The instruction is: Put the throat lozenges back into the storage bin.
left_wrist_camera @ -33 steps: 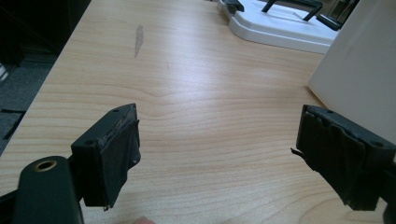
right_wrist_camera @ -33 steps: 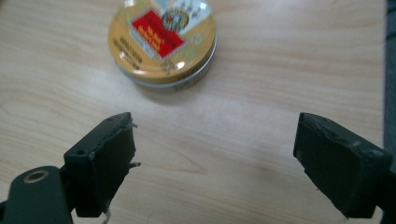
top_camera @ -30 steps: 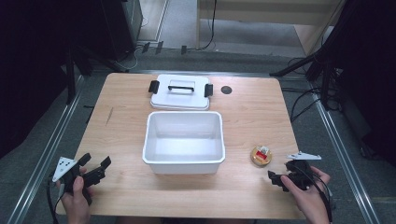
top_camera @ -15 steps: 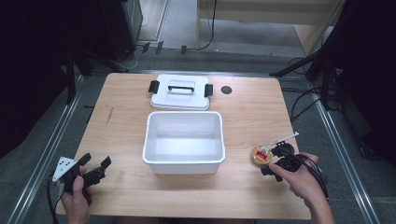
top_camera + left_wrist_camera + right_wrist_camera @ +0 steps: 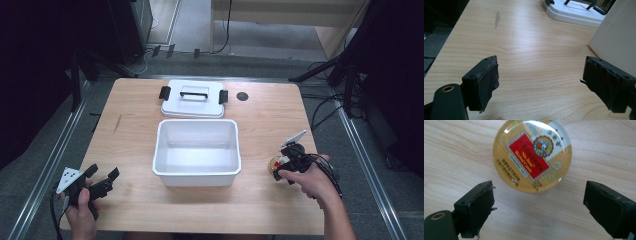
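A small round tin (image 5: 274,163) with a gold lid and a red label (image 5: 532,155) lies flat on the wooden table, right of the white bin. My right gripper (image 5: 284,161) points down at it and is open. Its jaws have just been opening a little. In the right gripper view the tin lies just beyond the two black pads (image 5: 476,207), and only bare wood is between them. My left gripper (image 5: 103,172) rests open near the table's front left corner, with nothing between its jaws (image 5: 540,85).
An empty white plastic bin (image 5: 196,123) stands mid-table, and its wall (image 5: 619,37) rises to the right of the left gripper. The bin's white lid with black handle and clips (image 5: 192,98) lies behind it. A small dark round hole (image 5: 242,96) marks the far side.
My right hand has moved from the table's front right corner toward the left and up, and now hangs over the tin. The left hand has stayed where it was.
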`<state>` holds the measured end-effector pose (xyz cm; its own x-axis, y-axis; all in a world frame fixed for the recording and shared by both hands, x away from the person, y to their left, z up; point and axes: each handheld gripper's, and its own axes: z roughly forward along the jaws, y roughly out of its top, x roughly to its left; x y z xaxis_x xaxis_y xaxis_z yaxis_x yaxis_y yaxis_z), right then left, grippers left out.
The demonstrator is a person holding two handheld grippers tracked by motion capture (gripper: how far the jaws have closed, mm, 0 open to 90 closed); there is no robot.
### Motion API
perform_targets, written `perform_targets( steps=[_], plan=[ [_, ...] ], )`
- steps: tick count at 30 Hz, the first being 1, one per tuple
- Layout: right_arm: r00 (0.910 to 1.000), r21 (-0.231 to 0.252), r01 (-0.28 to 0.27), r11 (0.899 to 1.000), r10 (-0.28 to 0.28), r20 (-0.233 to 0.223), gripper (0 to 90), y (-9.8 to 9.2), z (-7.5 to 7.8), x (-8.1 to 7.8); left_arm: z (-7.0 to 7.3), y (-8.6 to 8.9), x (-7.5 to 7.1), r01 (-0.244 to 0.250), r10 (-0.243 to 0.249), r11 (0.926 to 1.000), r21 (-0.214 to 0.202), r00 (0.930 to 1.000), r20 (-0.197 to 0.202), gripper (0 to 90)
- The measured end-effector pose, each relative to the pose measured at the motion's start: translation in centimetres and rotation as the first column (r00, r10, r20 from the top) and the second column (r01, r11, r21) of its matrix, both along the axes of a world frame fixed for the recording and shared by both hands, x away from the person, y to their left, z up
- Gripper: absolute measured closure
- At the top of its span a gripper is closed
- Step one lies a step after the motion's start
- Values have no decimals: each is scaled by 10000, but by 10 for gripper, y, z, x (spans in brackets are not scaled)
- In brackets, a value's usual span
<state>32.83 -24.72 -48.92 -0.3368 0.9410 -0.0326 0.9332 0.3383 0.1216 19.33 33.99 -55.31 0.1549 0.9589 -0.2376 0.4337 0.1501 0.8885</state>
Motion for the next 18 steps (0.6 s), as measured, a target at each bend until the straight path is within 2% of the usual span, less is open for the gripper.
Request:
perform_targets(
  steps=[10,18],
  plan=[
    [9991,-122,262,9996,-266,-321,94,16,-8,19,0,0,0,63,-63,10000,-24,10000,-34,139],
    [9980,-334,423,9985,-438,-451,97,22,-14,27,0,0,1,101,-102,9999,-59,9999,-67,139]
  ],
)
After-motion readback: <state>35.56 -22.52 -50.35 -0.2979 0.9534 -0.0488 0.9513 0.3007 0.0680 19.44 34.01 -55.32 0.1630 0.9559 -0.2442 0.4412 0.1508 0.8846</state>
